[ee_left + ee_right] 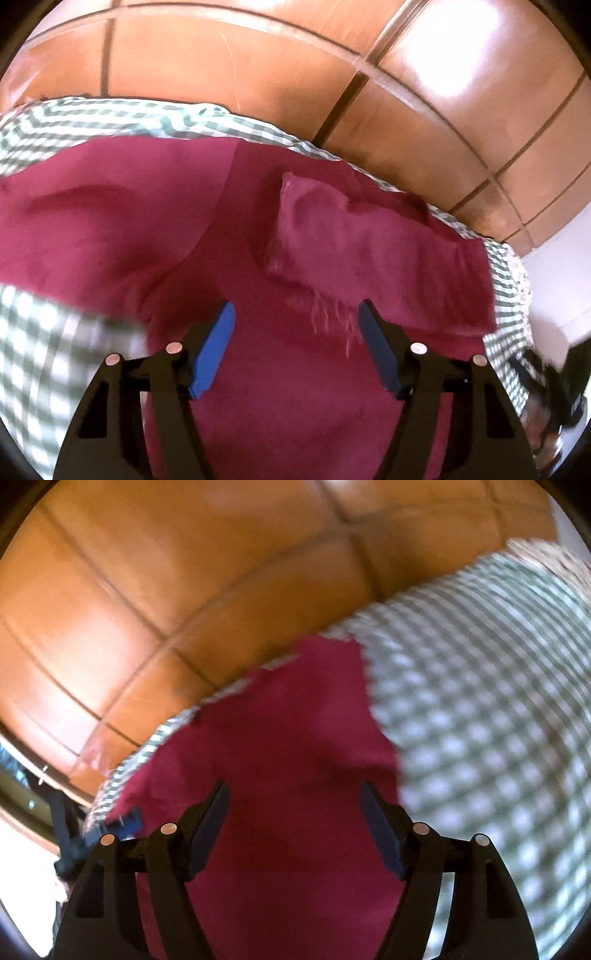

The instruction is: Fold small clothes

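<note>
The dark red garment lay spread on a green-and-white checked cloth, with one flap already doubled over on top of it. The work seemed to be between folds, with neither tool holding anything.

The left gripper hung over the middle of the garment, its blue-padded fingers spread wide with nothing between them. The right gripper was likewise spread and empty above the red fabric, near where its edge met the checked cloth. Whether either was touching the fabric could not be told, and the right view was blurred.

The next fold would probably call for each gripper to drop to an edge or corner of the garment and pinch only the red layer, not the cloth under it. The garment reached close to the cloth's far edge, beyond which lay an orange tiled floor, so a careless pull could drag it off.
</note>
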